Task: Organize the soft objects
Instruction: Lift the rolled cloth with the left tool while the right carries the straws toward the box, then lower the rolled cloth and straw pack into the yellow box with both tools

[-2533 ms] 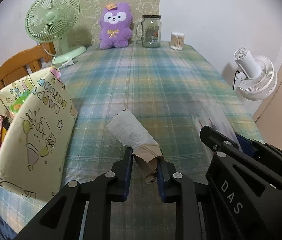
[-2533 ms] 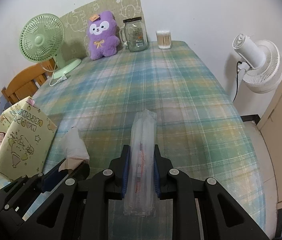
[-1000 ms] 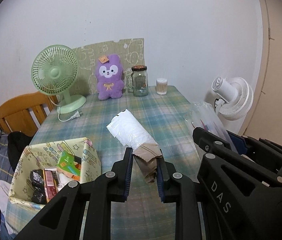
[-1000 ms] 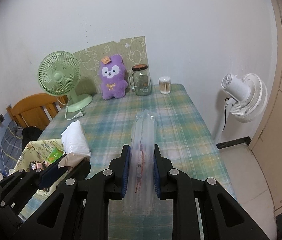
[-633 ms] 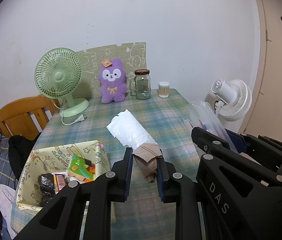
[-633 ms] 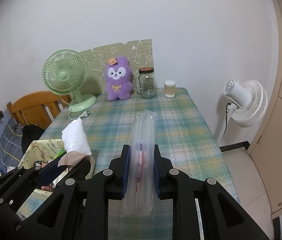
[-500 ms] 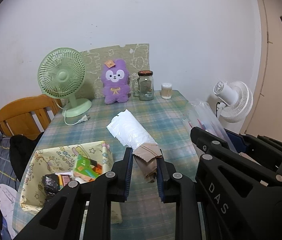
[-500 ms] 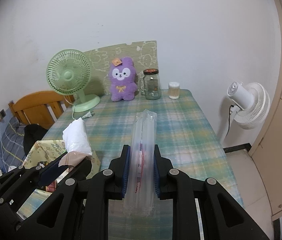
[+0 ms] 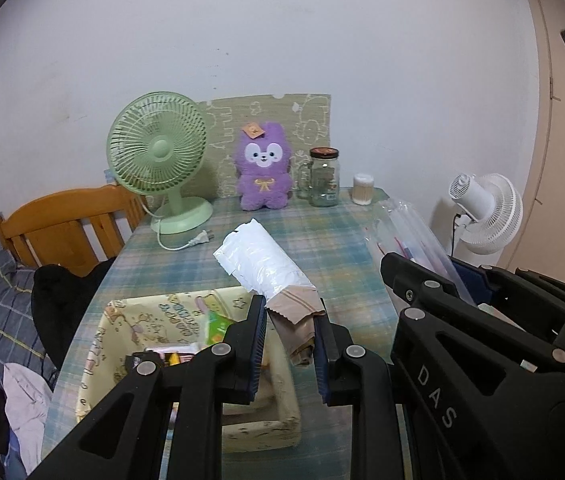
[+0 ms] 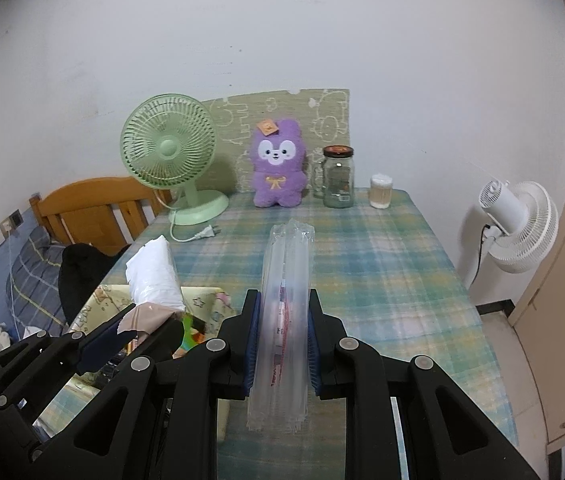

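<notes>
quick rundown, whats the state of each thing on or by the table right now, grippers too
left gripper: shut on the white plastic roll, held up over the yellow box
right gripper: shut on the clear plastic packet, lifted off the table
yellow box: open-topped, small items inside
green fan: upright, plug lying loose on the tablecloth
purple plush: upright against the back panel
glass jar: upright, lid on
white fan: beside the table; running or not, cannot tell

A lived-in home room, likely a bedroom corner. Far ahead of the tongs, a purple plush bunny toy sits against the white wall on a table under a blue-green plaid cloth. Left of it stands a mint-green desk fan; further left, an orange wooden headboard and rumpled bedding.
</notes>
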Demonstrator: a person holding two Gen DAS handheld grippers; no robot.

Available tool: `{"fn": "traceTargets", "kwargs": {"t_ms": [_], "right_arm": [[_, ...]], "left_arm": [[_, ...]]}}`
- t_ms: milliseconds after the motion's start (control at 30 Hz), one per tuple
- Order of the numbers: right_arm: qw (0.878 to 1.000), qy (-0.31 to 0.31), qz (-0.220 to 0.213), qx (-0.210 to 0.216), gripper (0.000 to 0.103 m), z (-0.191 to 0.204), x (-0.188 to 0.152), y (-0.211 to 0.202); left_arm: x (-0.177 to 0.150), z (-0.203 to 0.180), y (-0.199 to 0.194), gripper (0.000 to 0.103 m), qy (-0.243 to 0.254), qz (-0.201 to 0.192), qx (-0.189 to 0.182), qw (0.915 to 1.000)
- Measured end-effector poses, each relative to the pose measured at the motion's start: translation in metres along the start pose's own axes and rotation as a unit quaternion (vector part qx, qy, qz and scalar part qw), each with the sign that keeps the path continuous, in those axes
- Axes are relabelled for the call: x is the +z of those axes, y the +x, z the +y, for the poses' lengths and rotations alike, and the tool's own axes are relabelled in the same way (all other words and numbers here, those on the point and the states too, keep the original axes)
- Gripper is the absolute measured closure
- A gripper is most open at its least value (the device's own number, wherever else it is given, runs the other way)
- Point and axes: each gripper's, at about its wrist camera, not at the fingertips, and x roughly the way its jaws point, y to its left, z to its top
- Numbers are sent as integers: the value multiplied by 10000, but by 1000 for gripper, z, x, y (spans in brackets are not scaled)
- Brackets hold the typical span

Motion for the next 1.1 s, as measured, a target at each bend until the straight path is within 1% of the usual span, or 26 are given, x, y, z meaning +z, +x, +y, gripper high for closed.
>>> {"fn": "traceTargets", "kwargs": {"t_ms": [233, 633, 867, 1100], "right_arm": [[9999, -102, -9, 112, 79, 21, 5, 7], [9994, -161, 133, 258, 79, 55, 1, 29], [9987, -281, 279, 332, 79, 71, -5, 45], [9969, -438, 504, 409, 79, 87, -13, 64]], "left_arm": [[-1, 21, 0, 83, -87, -26, 101, 9999], [-8, 57, 10, 83, -188, 107, 202, 9996], [-17, 73, 20, 83, -291, 252, 251, 9989], [-29, 92, 34, 82, -456, 482, 324, 9973]]}}
